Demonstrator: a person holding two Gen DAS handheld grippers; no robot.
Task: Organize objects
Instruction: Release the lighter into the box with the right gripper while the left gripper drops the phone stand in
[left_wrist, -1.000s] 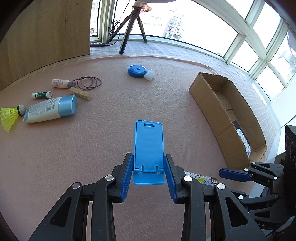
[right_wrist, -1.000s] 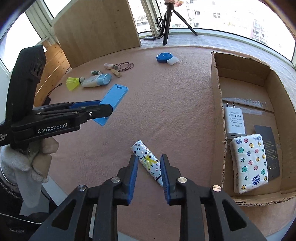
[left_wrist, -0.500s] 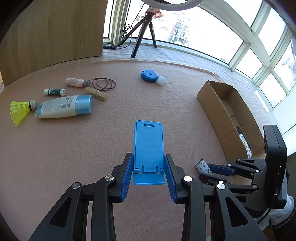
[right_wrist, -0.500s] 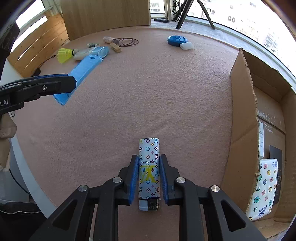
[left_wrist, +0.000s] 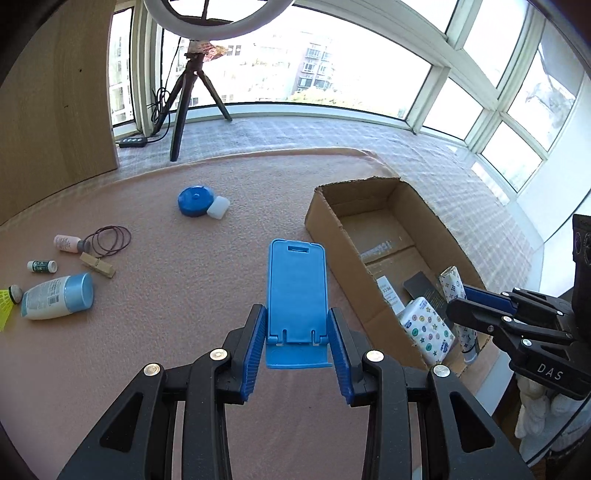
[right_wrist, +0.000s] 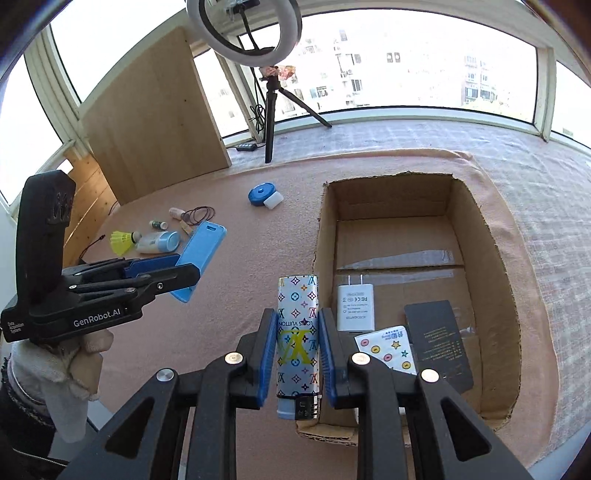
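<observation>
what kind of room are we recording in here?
Likely a sunroom or enclosed balcony in a high-rise flat, used as a recording spot: curved windows facing apartment blocks, a ring light on a tripod, and a pink carpet strewn with household items.

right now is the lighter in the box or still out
Out: the lighter is clamped in the right gripper, raised at the cardboard box's near edge.
</observation>
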